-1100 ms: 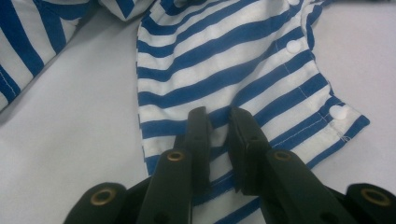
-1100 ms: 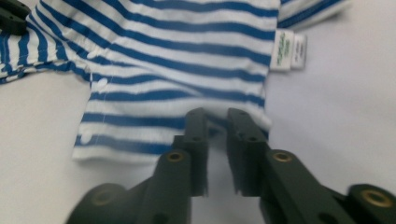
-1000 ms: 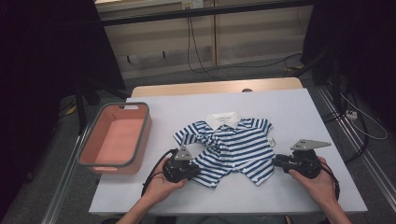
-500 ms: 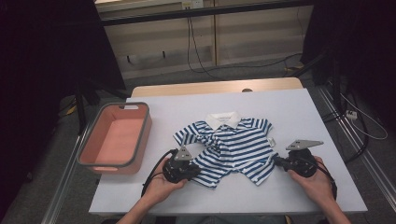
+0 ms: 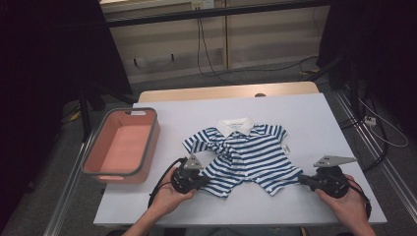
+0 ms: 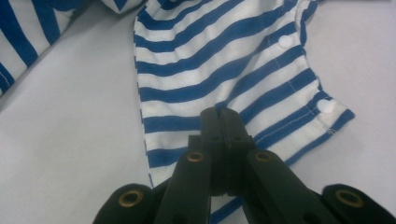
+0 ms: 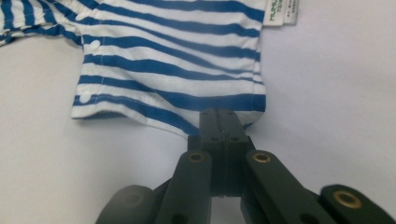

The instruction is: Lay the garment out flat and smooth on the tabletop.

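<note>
We see the striped shirt (image 5: 246,155) lying spread on the white table (image 5: 314,118), right of the pink bin (image 5: 120,145). Our left gripper (image 5: 202,181) has just closed its jaws and pinches the near left hem (image 6: 187,140). Our right gripper (image 5: 301,179) is clamped on the near right hem corner (image 7: 243,105).
</note>
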